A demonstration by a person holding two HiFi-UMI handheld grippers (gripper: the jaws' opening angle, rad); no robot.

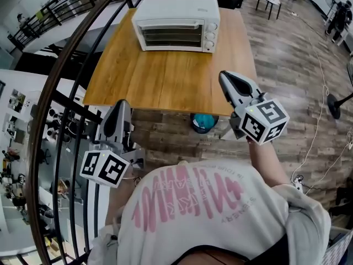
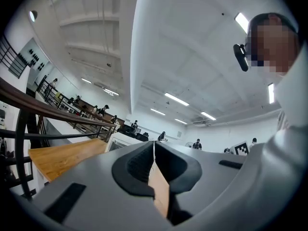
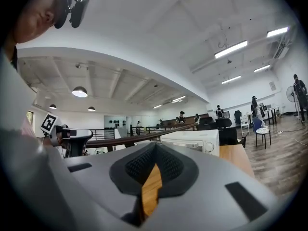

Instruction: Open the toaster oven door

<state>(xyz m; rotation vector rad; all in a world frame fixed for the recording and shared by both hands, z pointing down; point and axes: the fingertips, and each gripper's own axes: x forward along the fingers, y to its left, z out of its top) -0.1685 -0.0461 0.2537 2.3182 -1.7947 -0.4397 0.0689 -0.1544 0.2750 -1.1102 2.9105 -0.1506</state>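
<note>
Hidden: the oven's point(image 1: 176, 24) inside shows only as dim rack lines behind the glass door, so I cannot tell whether anything lies in it.
Cut off: in the left gripper view the gripper's grey body covers most of the oven point(image 2: 118, 141); only its top left corner shows above it.
Hard to make out: a teal round thing point(image 1: 203, 123) sits on the floor under the table's point(image 1: 160, 76) near edge. The edge covers half of it, and its contents cannot be seen.
Oven: white, on the far end of the wooden table, front towards the person, door shut, knobs point(image 1: 210, 35) down its right side.
Oven from the right: seen over the right gripper's tips, it point(image 3: 192, 141) stands well apart from them.
Left gripper point(image 1: 122, 105): clenched on nothing, with the pads meeting at the tips point(image 2: 154, 146). It is off the table's near left corner, just beside the black railing point(image 1: 60, 93).
Right gripper point(image 1: 223, 77): closed and empty, with the pads touching point(image 3: 155, 150). It is over the table's near right corner and points towards the oven.
Table top: bare wood apart from the oven.
Person: a white shirt point(image 1: 209, 214) with pink print fills the bottom of the head view.
</note>
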